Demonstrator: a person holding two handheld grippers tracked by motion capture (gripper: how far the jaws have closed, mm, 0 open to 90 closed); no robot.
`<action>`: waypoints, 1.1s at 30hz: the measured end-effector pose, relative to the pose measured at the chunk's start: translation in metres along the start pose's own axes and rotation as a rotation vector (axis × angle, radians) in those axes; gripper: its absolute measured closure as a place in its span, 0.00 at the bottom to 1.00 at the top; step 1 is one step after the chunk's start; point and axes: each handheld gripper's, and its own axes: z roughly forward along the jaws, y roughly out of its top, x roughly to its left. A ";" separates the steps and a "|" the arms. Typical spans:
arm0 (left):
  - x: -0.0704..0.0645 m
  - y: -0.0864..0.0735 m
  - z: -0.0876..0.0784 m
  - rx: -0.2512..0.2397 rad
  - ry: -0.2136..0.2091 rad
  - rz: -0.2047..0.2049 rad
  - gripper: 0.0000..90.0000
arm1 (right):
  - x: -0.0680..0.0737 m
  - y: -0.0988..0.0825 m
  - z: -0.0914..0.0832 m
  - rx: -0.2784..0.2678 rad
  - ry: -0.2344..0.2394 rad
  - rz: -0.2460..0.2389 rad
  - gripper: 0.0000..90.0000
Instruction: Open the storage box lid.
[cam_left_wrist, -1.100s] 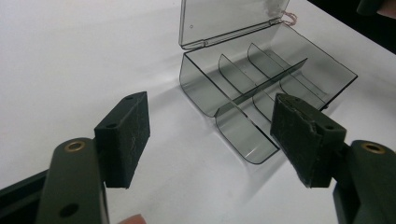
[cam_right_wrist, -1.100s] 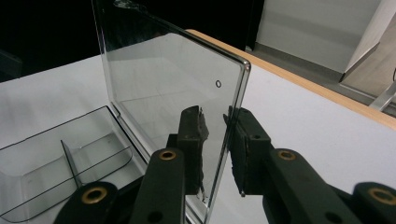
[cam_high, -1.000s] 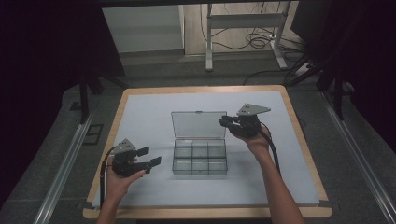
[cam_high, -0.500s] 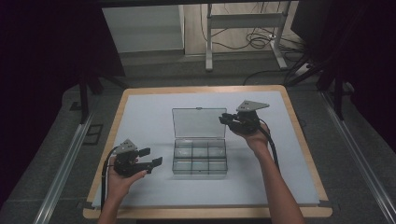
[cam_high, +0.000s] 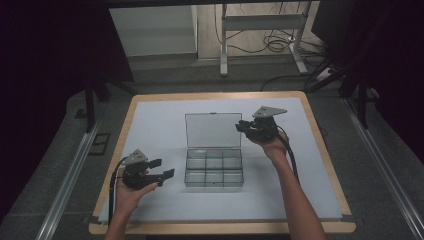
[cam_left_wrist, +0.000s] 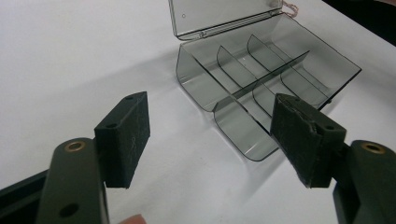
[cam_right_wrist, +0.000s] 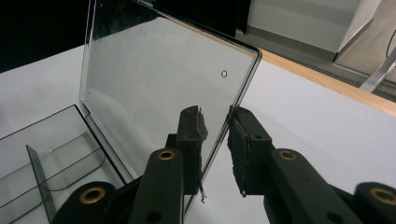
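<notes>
Two tongs pads straddle the lid edge of the box

box: clear smoky grey plastic, see-through lid and dividers
my hand-held grippers: black, brass-coloured rivets, grey top plates
desk: plain white sheet, light wood edge around it

Wood-edged table, white mat on top, clear compartment box mid-mat.

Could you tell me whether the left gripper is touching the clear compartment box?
Apart. The left gripper view shows the left gripper open, bare table between its jaws and the box.
</notes>
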 end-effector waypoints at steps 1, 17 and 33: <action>0.000 0.000 0.000 0.002 0.000 0.001 0.32 | -0.001 0.000 0.000 0.000 0.002 0.004 0.80; 0.000 0.000 0.000 0.009 -0.008 0.005 0.32 | -0.010 -0.002 0.009 0.025 0.000 0.047 0.80; 0.002 -0.001 0.002 0.018 -0.011 0.001 0.31 | -0.021 -0.013 0.026 0.134 -0.042 0.091 0.77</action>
